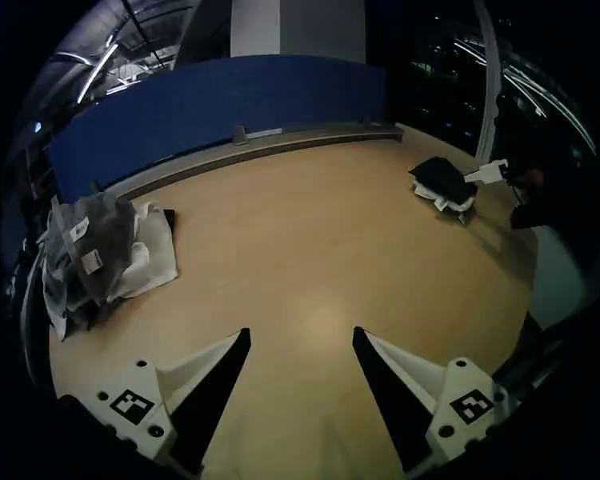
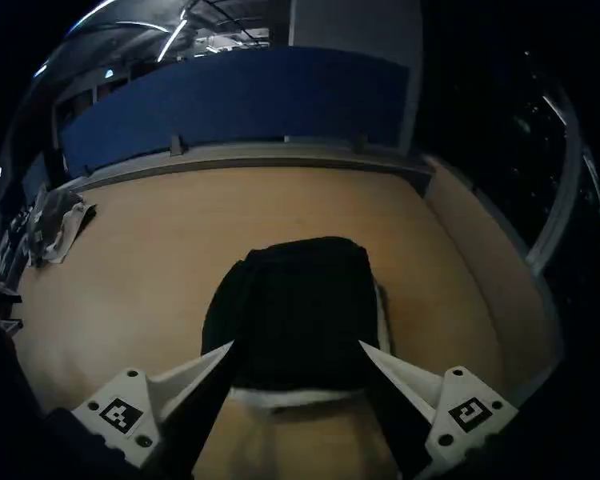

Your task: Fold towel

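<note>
A dark, soft towel (image 2: 300, 312), folded square on a white cloth (image 2: 300, 398), lies on the smooth wooden counter (image 2: 140, 240), far from the crumpled pile (image 2: 56, 224). The right gripper (image 2: 296, 344) has its fingers spread around the towel, perhaps touching it; the left gripper (image 1: 300, 329) has its fingers apart.

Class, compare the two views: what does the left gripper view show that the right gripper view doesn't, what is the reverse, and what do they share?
Left gripper view: the open left gripper over the table, with the right gripper far off by the stack. Right gripper view: that gripper's fingers close up, flanking the stack's dark towel, a white towel beneath. Shared: table, blue divider, towel pile, stack.
</note>
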Demonstrator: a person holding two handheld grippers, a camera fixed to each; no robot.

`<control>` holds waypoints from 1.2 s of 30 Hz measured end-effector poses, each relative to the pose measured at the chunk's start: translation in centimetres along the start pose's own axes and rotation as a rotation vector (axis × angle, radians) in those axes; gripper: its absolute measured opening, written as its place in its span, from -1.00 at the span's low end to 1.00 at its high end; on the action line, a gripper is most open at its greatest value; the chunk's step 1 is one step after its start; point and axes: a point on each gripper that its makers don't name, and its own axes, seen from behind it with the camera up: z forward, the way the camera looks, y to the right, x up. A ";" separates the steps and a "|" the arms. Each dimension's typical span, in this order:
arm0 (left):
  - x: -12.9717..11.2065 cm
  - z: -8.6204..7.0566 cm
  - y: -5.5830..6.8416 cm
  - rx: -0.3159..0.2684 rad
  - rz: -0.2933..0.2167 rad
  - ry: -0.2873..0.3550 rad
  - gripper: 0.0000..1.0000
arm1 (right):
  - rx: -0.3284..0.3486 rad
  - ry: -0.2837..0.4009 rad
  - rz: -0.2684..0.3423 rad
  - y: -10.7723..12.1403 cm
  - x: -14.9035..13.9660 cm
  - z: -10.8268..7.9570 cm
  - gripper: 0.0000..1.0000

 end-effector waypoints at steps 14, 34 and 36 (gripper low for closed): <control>-0.5 -0.3 -0.3 0.006 -0.002 -0.007 0.90 | -0.014 -0.075 0.003 1.5 -3.4 1.7 1.00; 0.0 -0.4 -0.8 0.019 -0.017 0.013 0.90 | 0.002 0.030 0.015 0.2 0.2 -0.9 1.00; 0.1 -0.4 -1.0 0.022 -0.022 0.015 0.90 | 0.005 0.055 0.017 -0.1 0.8 -1.4 1.00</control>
